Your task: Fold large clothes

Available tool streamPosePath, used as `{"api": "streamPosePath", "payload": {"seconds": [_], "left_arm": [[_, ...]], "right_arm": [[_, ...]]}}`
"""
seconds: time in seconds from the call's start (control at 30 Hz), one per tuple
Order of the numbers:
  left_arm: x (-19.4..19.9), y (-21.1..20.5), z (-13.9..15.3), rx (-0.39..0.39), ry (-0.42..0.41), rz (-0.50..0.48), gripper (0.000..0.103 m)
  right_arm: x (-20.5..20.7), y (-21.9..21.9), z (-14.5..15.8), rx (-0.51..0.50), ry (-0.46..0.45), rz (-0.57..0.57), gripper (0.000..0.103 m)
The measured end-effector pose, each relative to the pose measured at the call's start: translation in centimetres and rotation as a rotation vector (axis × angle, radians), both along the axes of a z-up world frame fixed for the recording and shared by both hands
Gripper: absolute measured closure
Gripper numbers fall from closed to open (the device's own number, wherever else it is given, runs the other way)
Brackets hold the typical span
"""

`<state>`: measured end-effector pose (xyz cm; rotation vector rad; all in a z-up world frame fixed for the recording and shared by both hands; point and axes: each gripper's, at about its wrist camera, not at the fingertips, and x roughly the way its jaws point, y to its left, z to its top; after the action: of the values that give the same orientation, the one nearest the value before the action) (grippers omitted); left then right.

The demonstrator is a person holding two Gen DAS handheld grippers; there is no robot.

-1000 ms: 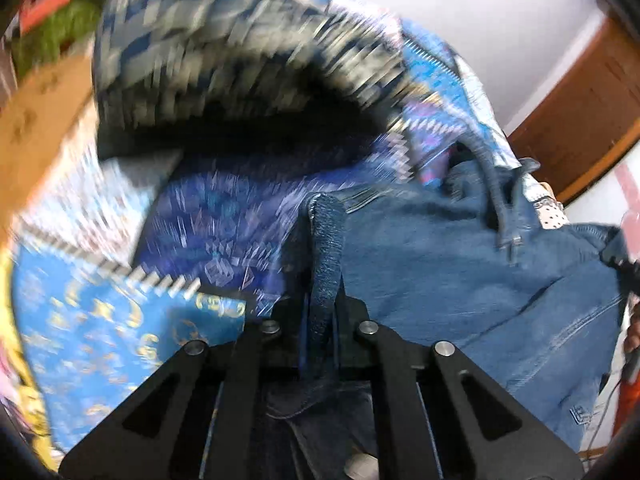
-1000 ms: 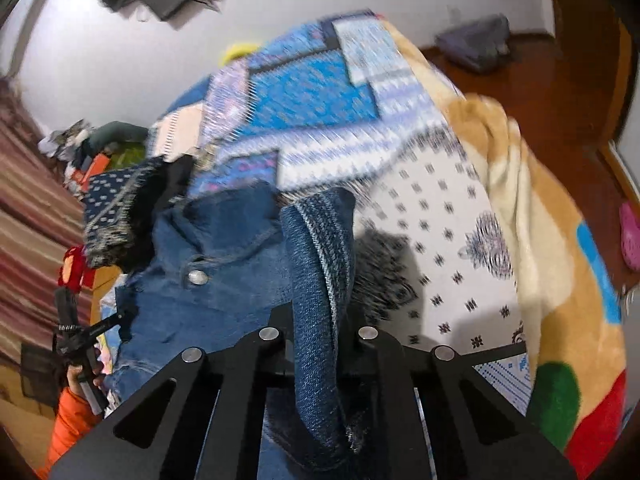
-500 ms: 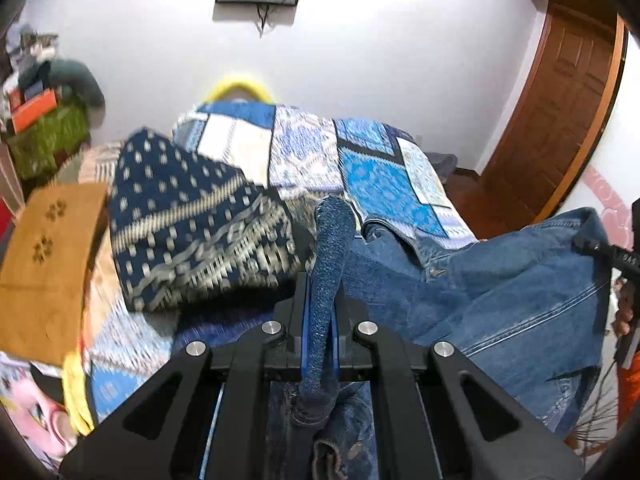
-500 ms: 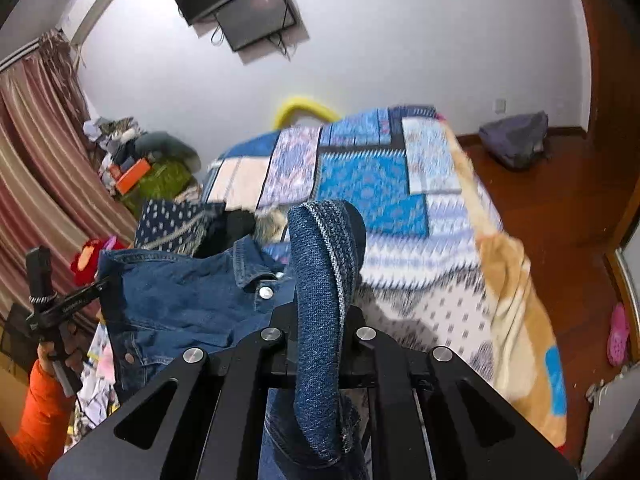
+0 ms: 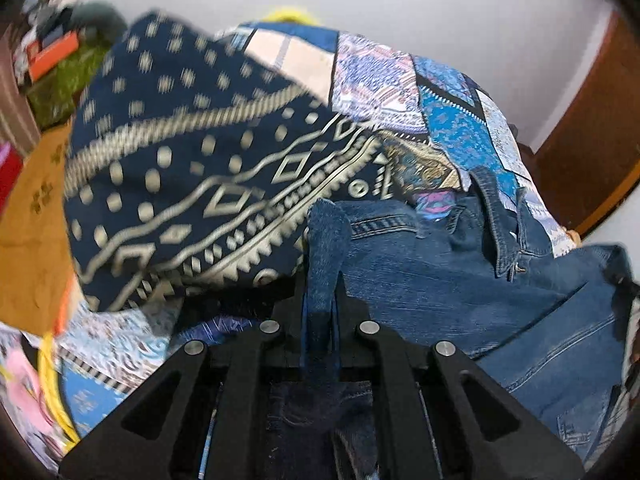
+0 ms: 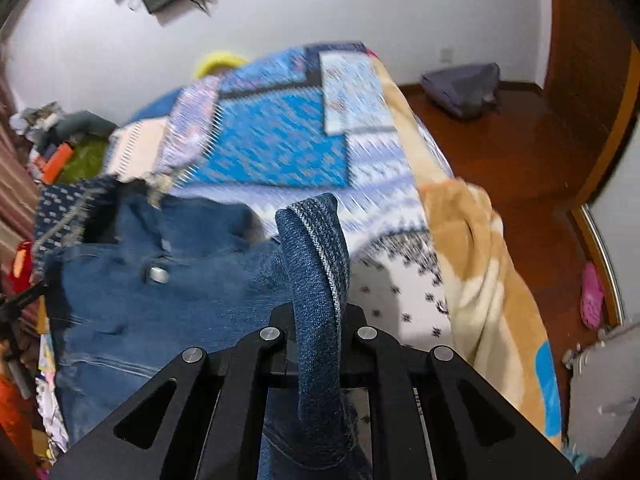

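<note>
Garment: blue denim jacket w/ metal snap buttons (image 5: 460, 280), being held up by both grippers above the bed; body is hanging and spreading between them, lower part is draping toward the bedspread.
L gripper: black two-finger left gripper (image 5: 320, 312) is clamping a folded denim edge; fabric is sticking up past the jaws, so jaws are closed on cloth.
R gripper: black two-finger right gripper (image 6: 316, 312) is likewise pinching a rolled denim hem; pale inner weave is showing along the fold.
Support: blue-and-white patchwork bedspread (image 6: 280, 148) is lying under and beyond the jacket; tan fleece blanket (image 6: 480, 264) is hanging off its right side.
Neighbour item: navy cloth w/ cream geometric print (image 5: 192, 184) is sitting just left of the jacket, close to the L gripper; contact can't be told.
Change vs. half a sec ago: both views are tilting back down toward the bed; wall TV has left the L view and is near the top edge in the R view, and the bedspread is filling more of the frame. Motion blur is suggesting a quick swing. A sec ago the views were pointing lower still, so the pair appears to be finishing a lift-and-shake.
Meaning for task (judgement): jacket is prob. being lowered to lie flat before the first fold; folding proper isn't started.
Risk (judgement): navy cloth is crowding the landing area; a sleeve may be landing bunched.
</note>
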<state>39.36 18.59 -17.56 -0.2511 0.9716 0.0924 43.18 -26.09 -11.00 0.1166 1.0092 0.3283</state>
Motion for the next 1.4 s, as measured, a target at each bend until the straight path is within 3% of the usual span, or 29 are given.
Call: {"api": "streamPosePath", "payload": {"seconds": [0.1,0.3,0.4,0.47,0.6,0.83,1.03,1.2,1.4], "left_arm": [[-0.2,0.2,-0.4,0.006,0.008,-0.006,0.092],[-2.5,-0.6,1.8,0.095,-0.022,-0.024,0.089],[-4.4,-1.0,3.1,0.116,-0.041,-0.031,0.072],[-6.0,-1.2,4.0,0.129,-0.061,-0.032,0.052],[-9.3,-1.9,5.0,0.171,-0.08,-0.017,0.035],[-14.4,-2.3,4.2,0.13,-0.055,-0.023,0.034],[-17.9,-2.4,1.1,0.072,0.019,-0.013,0.034],[-20.7,-2.3,-1.9,0.083,0.075,-0.001,0.034],[-22.8,-2.2,-5.4,-0.078,0.157,-0.009,0.034]], "right_arm": [[0.0,-0.2,-0.9,-0.033,0.024,-0.001,0.092],[-2.6,0.3,1.1,-0.18,-0.059,0.044,0.081],[-4.3,-0.6,2.2,-0.163,-0.06,0.037,0.064],[-5.8,-1.5,3.1,-0.137,-0.086,0.028,0.061],[-8.9,-3.1,5.2,-0.09,-0.118,0.009,0.051],[-13.0,-4.4,6.2,-0.049,-0.135,0.008,0.046],[-16.0,-4.3,4.4,-0.054,-0.082,0.022,0.046],[-18.7,-4.2,2.1,-0.071,-0.037,0.029,0.046],[-20.9,-4.7,-1.0,-0.023,0.064,-0.001,0.046]]}}
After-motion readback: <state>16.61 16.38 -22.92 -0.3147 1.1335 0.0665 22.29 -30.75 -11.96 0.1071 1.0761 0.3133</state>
